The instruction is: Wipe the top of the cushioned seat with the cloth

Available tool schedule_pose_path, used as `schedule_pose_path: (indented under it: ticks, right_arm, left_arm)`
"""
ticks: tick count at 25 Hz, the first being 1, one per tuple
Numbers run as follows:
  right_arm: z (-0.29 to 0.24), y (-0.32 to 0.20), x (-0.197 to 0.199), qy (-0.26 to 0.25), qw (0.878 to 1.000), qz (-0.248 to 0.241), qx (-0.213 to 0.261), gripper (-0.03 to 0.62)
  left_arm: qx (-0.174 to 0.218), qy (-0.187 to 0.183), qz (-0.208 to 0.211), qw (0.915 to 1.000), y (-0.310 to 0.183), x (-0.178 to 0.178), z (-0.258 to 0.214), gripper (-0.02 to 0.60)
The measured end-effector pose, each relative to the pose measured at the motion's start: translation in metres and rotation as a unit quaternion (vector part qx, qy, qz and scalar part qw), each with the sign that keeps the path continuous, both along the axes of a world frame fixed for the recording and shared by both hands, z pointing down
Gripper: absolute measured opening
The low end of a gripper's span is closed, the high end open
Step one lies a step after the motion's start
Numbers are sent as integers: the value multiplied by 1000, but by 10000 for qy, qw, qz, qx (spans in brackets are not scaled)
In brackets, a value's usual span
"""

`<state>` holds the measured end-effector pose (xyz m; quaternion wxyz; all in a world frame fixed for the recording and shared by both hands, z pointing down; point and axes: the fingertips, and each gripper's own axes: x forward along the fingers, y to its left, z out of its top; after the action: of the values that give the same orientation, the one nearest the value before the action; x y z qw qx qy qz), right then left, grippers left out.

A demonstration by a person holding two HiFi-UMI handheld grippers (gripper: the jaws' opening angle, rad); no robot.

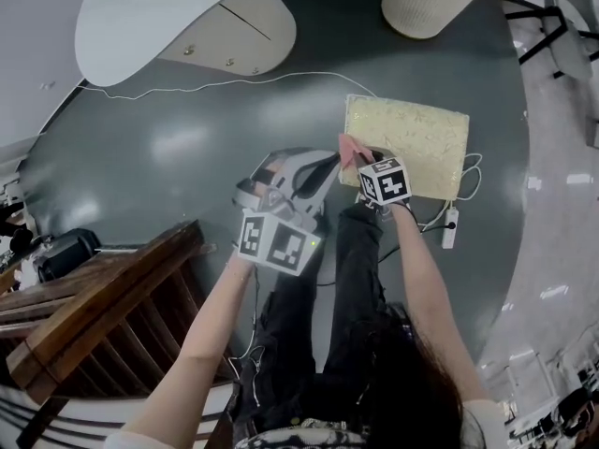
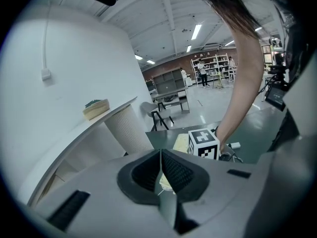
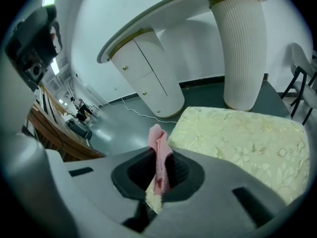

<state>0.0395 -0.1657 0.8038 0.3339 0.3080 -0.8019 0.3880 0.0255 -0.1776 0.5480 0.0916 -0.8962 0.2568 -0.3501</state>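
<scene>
Jaws of the right gripper (image 3: 157,177) pinch the pink cloth (image 3: 158,145) by the cushioned seat (image 3: 237,138), mid-frame, at its left edge. The left gripper (image 2: 161,175) is pressed together, empty. The wiping looks barely begun.

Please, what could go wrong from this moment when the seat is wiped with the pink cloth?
1. The right claw pinches the pink cloth as a narrow bunch, so hard claw parts might rub the cushioned seat.
2. A power strip with its cable lies beside the seat, near the person's legs; it could snag or trip.
</scene>
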Motion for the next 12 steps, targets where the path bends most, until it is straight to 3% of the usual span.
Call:
schedule_pose_path:
  ticks: [6, 12]
  right_arm:
    - [17, 2, 29, 401, 9991, 107, -92, 9]
    - [21, -4, 97, 835, 9951, 503, -146, 9]
  left_arm:
    - [-56, 10, -26, 10000, 8, -6, 3, 11]
    - [-128, 92, 90, 9998, 13, 8, 6, 11]
